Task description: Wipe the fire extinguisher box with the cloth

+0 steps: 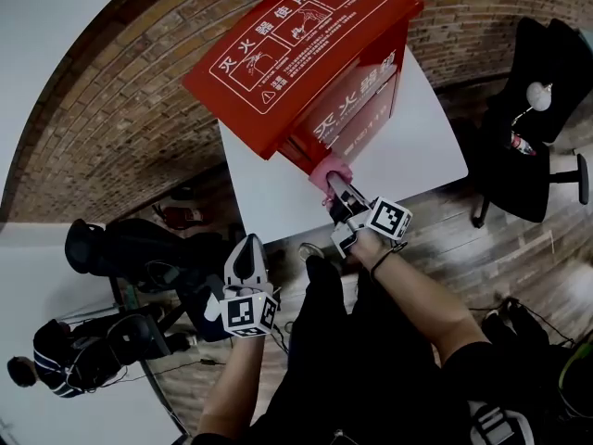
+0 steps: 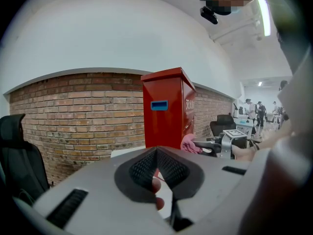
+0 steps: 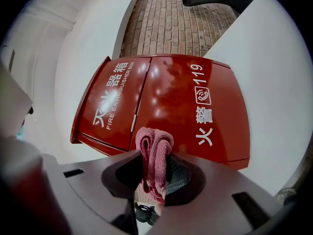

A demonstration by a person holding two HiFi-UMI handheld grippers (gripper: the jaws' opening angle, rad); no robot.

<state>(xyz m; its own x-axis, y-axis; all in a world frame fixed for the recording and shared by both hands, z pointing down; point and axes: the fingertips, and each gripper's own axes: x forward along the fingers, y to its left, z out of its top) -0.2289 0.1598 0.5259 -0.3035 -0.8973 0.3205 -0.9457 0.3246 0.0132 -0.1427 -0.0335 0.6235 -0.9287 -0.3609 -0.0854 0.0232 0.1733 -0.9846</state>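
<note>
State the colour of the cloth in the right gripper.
The cloth is pink; the right gripper view shows it best.

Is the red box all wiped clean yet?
Not yet, it seems. Done: the pink cloth is picked up, clamped in the right claw. In hand: it sits at the lower front of the red box. The left claw hangs back, shut and empty. Left: probably the lid and sides; no wiped patch shows.

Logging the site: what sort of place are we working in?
Likely an office or lab: brick wall, black office chair, people standing far off.
</note>
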